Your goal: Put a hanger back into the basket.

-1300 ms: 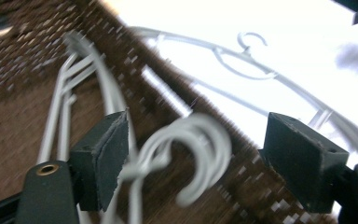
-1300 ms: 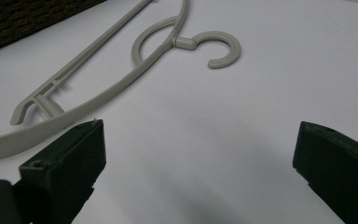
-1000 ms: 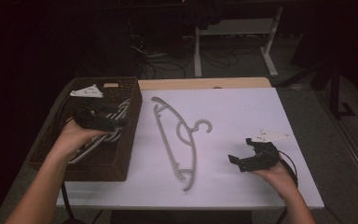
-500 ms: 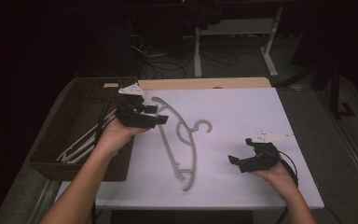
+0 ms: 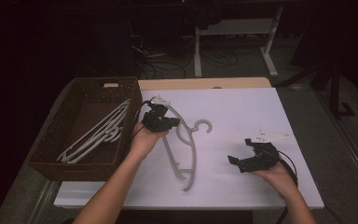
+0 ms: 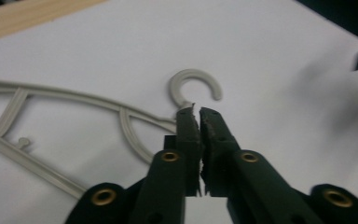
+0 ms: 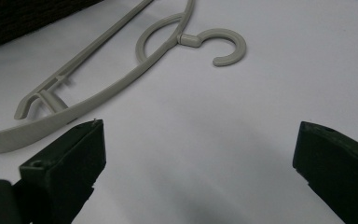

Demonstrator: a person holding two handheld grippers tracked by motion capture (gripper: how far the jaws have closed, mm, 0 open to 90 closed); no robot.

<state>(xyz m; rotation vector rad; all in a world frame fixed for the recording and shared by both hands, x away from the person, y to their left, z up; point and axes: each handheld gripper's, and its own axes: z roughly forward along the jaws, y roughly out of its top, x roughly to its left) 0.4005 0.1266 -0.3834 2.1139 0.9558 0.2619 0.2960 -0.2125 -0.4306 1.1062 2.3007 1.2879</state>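
Observation:
A grey plastic hanger (image 5: 194, 154) lies on the white table (image 5: 242, 112), hook (image 6: 193, 74) pointing right. My left gripper (image 5: 175, 122) hovers over the hanger's neck. Its jaws have just been closing and now stand shut, pads together, and I see nothing between them. In the left gripper view its tips (image 6: 196, 111) sit right at the base of the hook. My right gripper (image 5: 239, 151) rests low at the table's right front, open wide and empty (image 7: 198, 149), with the hanger (image 7: 121, 79) lying ahead of it.
A brown wicker basket (image 5: 81, 165) stands at the table's left edge with several grey hangers (image 5: 98, 133) inside. A wooden strip (image 5: 205, 83) runs along the table's far edge. Beyond it are a dark floor, cables and desk legs.
My left hand has come out of the basket, moved right and down over the hanger on the table, and its jaws have closed. The right hand has stayed put.

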